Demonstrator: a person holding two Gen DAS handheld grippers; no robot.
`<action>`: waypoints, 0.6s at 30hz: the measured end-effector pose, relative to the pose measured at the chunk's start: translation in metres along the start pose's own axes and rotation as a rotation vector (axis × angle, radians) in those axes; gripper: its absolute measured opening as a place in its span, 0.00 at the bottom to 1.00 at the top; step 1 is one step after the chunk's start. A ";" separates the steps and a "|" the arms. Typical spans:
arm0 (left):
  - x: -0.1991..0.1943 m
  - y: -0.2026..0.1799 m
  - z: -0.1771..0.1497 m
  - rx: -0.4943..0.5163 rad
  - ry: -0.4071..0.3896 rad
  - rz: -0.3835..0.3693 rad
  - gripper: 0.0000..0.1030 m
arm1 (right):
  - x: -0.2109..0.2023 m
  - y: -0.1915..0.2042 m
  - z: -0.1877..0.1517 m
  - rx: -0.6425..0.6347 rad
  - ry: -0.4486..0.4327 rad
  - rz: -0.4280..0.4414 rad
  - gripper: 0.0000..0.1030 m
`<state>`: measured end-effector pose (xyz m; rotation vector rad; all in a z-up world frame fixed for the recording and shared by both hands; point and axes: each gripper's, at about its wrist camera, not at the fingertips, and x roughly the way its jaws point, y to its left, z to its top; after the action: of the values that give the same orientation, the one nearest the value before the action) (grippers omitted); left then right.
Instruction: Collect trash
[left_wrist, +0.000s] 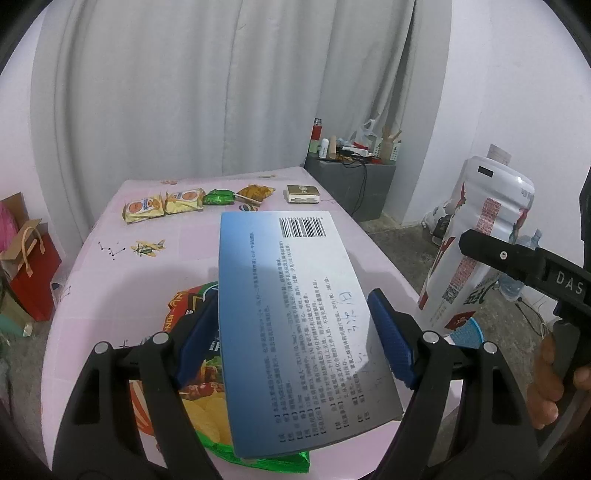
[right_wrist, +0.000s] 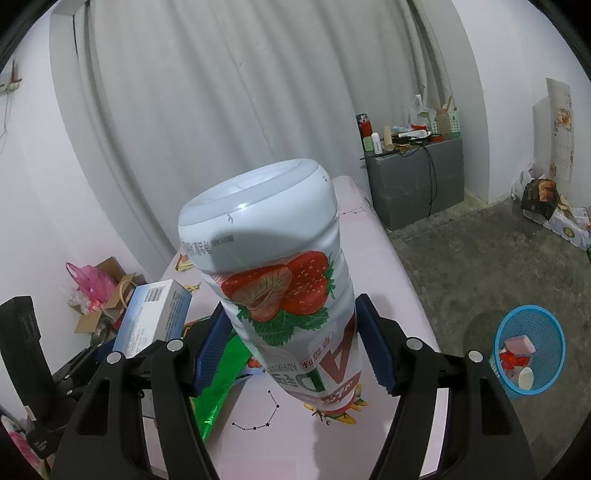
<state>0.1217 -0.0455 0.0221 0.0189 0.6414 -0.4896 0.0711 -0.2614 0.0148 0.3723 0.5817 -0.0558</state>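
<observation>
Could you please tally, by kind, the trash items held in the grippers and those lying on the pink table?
Boxes: 2, the blue-and-white box in the left gripper and a small box at the far end.
Bottles: 1, the strawberry bottle in the right gripper.
Snack packets: 5, two yellow, one small green, one orange, one large chip bag.
Total: 8
</observation>
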 end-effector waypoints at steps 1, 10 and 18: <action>0.000 -0.001 0.000 0.002 0.000 0.001 0.73 | 0.000 0.000 0.000 0.000 -0.002 -0.001 0.63; 0.003 -0.007 0.005 0.015 -0.005 -0.014 0.73 | -0.006 0.002 0.001 0.001 -0.009 -0.004 0.63; 0.004 -0.013 0.006 0.028 -0.005 -0.050 0.73 | -0.017 0.007 0.001 0.024 -0.035 -0.027 0.63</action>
<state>0.1224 -0.0600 0.0262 0.0277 0.6315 -0.5468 0.0585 -0.2564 0.0269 0.3860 0.5519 -0.0950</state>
